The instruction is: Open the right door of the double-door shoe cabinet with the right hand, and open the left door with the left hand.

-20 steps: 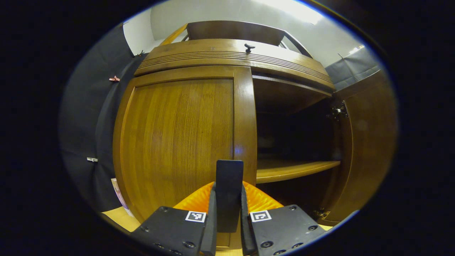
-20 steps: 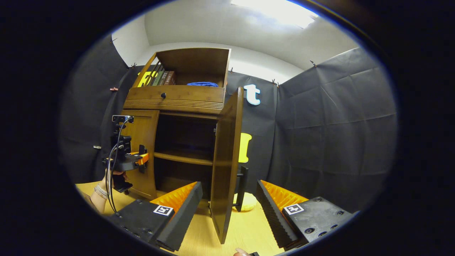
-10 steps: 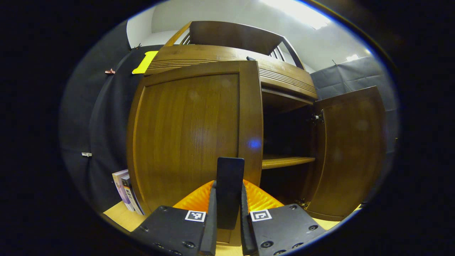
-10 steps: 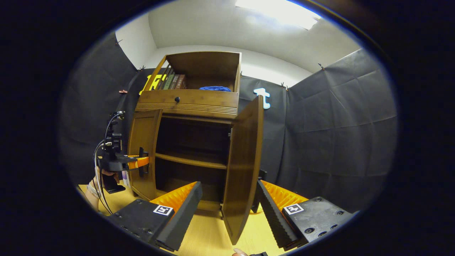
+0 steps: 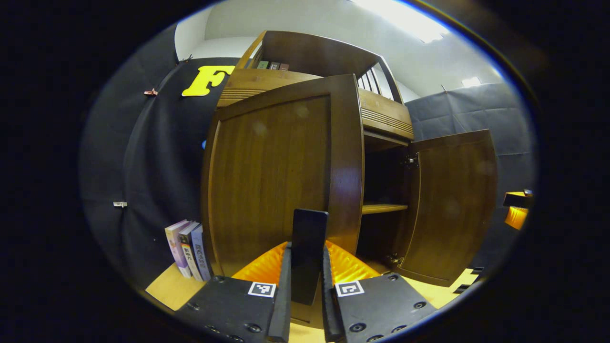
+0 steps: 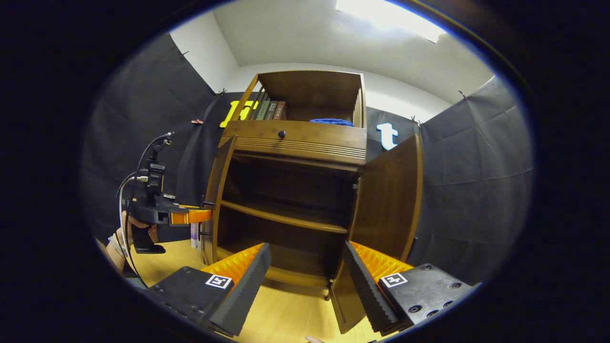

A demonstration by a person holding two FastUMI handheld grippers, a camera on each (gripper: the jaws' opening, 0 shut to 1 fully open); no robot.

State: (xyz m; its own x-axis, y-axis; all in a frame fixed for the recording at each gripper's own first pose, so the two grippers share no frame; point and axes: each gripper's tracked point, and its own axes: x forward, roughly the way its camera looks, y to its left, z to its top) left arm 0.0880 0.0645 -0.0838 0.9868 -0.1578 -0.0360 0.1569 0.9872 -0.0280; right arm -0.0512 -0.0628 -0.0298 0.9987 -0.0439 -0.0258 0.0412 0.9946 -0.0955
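On a pale wooden floor walled in black cloth, we near the end of the job. Nearest us, our left gripper is clamped on the left door's handle, the left door swung well out; our right gripper hangs spread and empty before the right door, already wide open. Beyond, the shoe cabinet shows bare shelves; its top bay holds books and blue cloth.
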